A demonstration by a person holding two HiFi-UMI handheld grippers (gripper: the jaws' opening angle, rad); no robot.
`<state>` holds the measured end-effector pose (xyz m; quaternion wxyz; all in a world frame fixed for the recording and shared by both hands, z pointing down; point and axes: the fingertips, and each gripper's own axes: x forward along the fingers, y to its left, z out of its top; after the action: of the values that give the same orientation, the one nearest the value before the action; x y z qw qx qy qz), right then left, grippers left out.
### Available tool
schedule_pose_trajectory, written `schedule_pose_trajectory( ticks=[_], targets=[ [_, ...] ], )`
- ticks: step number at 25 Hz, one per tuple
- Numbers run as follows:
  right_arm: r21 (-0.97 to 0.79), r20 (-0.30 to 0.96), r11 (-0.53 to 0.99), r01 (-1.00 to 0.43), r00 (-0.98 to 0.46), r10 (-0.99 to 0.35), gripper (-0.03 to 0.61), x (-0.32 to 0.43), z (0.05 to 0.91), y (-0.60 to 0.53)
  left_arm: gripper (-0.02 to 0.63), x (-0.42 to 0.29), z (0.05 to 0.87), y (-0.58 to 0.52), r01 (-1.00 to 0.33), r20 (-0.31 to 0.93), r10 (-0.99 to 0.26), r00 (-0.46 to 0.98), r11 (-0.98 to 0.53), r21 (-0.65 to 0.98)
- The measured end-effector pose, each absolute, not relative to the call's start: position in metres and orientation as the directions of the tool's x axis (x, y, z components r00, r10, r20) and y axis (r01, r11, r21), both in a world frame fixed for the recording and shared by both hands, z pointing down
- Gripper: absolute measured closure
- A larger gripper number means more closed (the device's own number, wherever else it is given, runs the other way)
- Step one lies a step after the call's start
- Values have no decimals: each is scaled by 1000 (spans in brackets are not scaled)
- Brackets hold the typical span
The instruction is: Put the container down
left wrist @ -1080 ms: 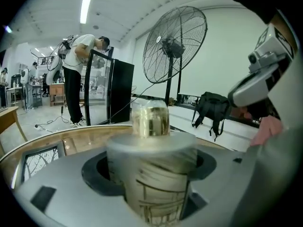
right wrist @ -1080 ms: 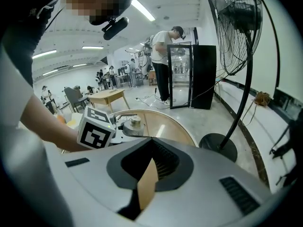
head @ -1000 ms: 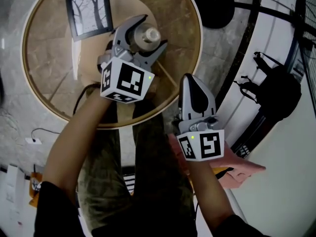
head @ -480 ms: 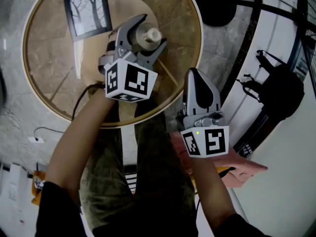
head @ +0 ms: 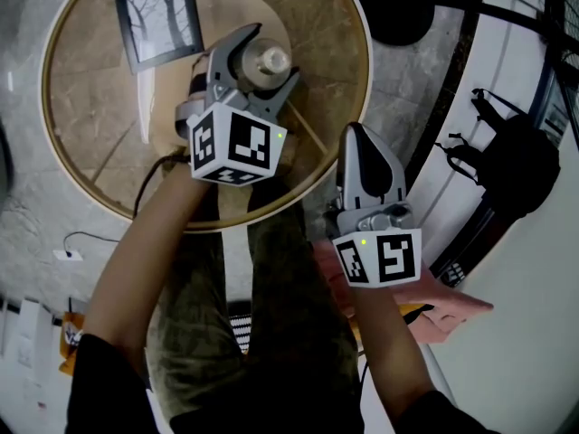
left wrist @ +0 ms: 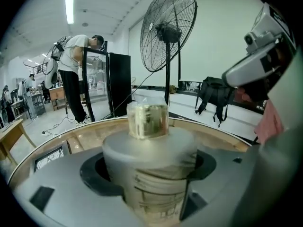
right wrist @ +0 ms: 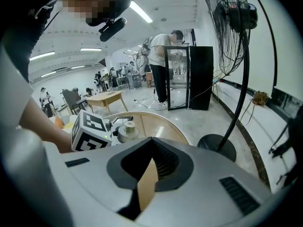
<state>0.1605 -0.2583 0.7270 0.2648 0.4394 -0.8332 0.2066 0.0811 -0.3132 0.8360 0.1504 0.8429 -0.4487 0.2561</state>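
Observation:
The container (head: pixel 274 62) is a pale cylindrical jar with a flat lid and a clear knob (left wrist: pixel 147 119) on top. My left gripper (head: pixel 270 52) is shut on the container, one jaw on each side of its body (left wrist: pixel 149 174). It holds the jar upright over the round table (head: pixel 81 107), near the table's middle; whether the base touches the top is hidden. My right gripper (head: pixel 357 134) is shut and empty, off the table's right front edge, its tips (right wrist: pixel 151 140) pointing at the table.
A framed tree picture (head: pixel 160 18) lies on the table at the back left. A standing fan's round base (head: pixel 389 7) is on the floor behind the table, its head (left wrist: pixel 168 30) high up. A black backpack (head: pixel 511 165) rests at the right.
Both grippers have shifted only slightly: the right one a little to the right, the left one a touch nearer with the container still in its jaws.

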Motion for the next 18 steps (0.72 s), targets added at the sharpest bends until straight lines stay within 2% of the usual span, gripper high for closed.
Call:
schedule_pose_trajectory(
  ticks=[18],
  targets=[
    [-126,618,559,-819,-506,-602,557,151,724,-247,265,70,841,-296,-833,588,-674,446,-553,-2]
  ],
)
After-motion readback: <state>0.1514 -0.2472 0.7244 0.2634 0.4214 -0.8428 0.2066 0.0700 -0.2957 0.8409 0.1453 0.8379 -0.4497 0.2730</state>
